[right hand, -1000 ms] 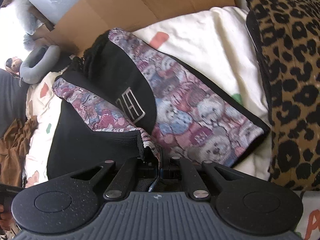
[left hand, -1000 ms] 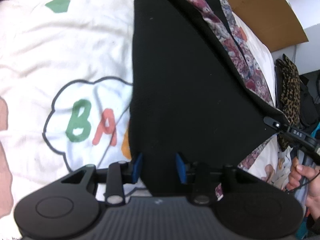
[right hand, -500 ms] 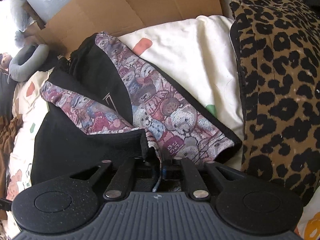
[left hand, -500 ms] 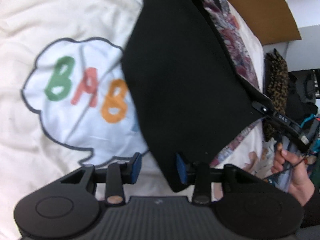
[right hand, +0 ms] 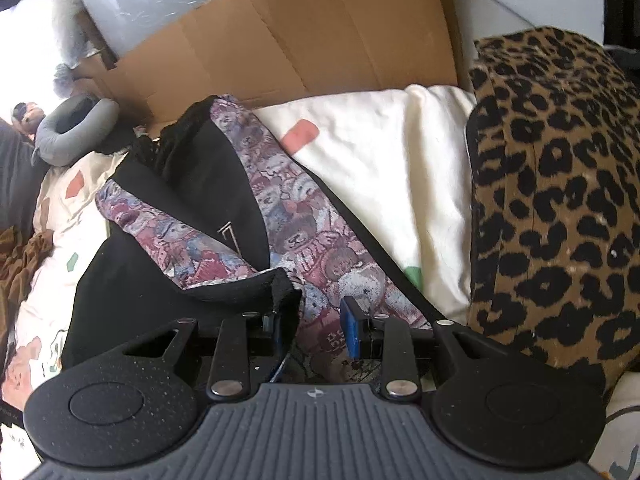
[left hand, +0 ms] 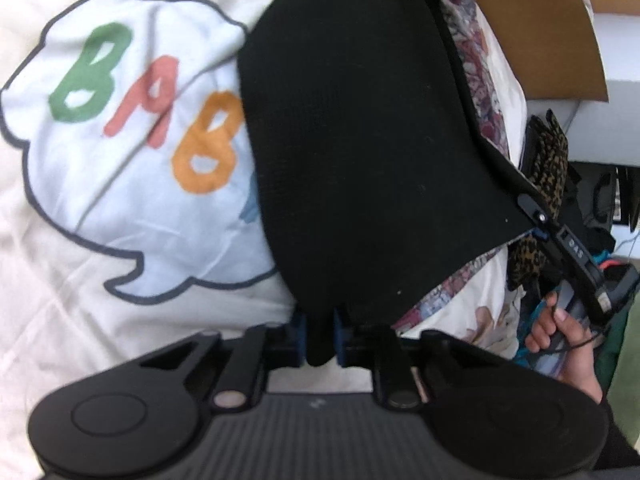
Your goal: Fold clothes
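Note:
A black garment (left hand: pixel 360 140) with a teddy-bear print lining (right hand: pixel 304 240) lies on a white bedspread (left hand: pixel 60 272). My left gripper (left hand: pixel 318 336) is shut on the garment's black near corner. My right gripper (right hand: pixel 316 324) is open, with its blue pads apart over the printed lining; a black folded edge (right hand: pixel 256 288) lies against its left finger. The right gripper also shows at the garment's far right corner in the left wrist view (left hand: pixel 560 240).
A leopard-print cloth (right hand: pixel 560 200) lies at the right. A cardboard sheet (right hand: pixel 300 36) stands behind the bed. A grey neck pillow (right hand: pixel 72 128) and brown fabric (right hand: pixel 20 272) lie at the left. The bedspread bears a speech bubble with coloured letters (left hand: pixel 132 120).
My left gripper has closed on the black corner, having been open around it. My right gripper has opened and let go of the black folded edge.

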A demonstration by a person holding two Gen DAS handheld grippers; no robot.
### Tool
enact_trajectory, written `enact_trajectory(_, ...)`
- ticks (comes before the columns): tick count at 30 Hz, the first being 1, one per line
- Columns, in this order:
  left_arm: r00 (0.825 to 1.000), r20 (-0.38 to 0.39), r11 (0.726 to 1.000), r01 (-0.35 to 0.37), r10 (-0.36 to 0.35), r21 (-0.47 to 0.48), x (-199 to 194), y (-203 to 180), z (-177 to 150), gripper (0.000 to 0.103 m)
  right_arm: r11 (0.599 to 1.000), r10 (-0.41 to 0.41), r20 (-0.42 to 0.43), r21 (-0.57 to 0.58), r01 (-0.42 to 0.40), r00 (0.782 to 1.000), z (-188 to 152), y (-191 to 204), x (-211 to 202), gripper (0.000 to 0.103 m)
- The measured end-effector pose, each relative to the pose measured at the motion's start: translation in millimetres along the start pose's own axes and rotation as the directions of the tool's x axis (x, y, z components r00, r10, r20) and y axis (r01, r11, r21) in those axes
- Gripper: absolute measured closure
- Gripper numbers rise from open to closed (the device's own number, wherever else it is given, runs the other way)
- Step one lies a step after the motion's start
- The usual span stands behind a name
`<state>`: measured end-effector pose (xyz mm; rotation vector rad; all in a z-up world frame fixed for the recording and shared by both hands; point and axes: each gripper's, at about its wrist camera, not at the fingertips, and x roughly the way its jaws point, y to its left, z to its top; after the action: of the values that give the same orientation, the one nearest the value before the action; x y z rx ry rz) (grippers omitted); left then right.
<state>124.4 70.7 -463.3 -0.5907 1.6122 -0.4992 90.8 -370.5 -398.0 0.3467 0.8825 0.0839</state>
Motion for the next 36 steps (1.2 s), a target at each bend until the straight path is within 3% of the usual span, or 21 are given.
enact_trajectory(2,1.0,0.005,1.0,0.008,-0.008,-0.001,-3.1,-0.7,-1.1,0.101,1.0,0.002,0.01,-0.006,-0.002,1.0,1.8,0.5,-3.8,0.102)
enact_trajectory(9,0.999,-0.014,0.997,0.035,-0.035,0.067,-17.3,-26.7,-1.0,0.101,1.0,0.004,0.045,-0.02,-0.003,0.999,8.4,1.2,-17.0,0.102)
enact_trajectory(16,0.996,-0.064,0.989,0.077,-0.07,0.13,-6.3,-48.9,2.6,0.102,0.999,-0.046,0.033,0.014,0.045,0.998,13.1,-13.0,-19.5,0.102)
enact_trajectory(26,0.994,-0.106,0.99,0.029,-0.014,0.136,9.6,-42.3,5.5,0.102,0.993,-0.084,-0.039,0.075,0.087,0.996,-2.0,-33.3,-10.6,0.102)
enact_trajectory(36,0.993,-0.113,0.986,-0.002,0.021,0.167,21.0,-42.6,4.6,0.102,0.994,-0.078,-0.047,0.077,0.082,0.996,-6.2,-44.7,0.1,0.1)
